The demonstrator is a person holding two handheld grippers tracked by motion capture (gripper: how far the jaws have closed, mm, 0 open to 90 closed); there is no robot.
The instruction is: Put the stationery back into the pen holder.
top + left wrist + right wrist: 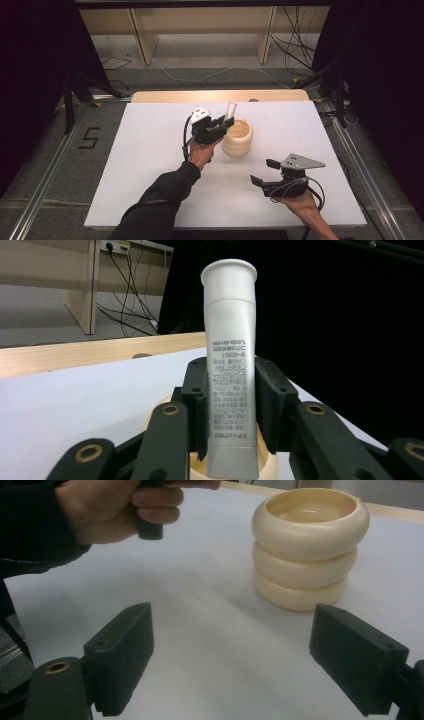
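A white tube (229, 370) with small print stands upright, cap end up, between the jaws of my left gripper (231, 405), which is shut on it. In the high view the tube (230, 110) and left gripper (223, 123) hover at the left rim of a cream ribbed pot (238, 137) made of three stacked rings; its rim (269, 466) lies just below the tube. My right gripper (261, 172) stands open near the table's front right, with nothing between its fingers (122, 655). The pot (307, 547) sits ahead of it, apart.
The white table top (150, 150) has a wooden strip (220, 95) along its far edge. Wooden shelving legs and loose cables lie on the floor beyond. The person's left hand (107, 507) and dark sleeve reach in left of the pot.
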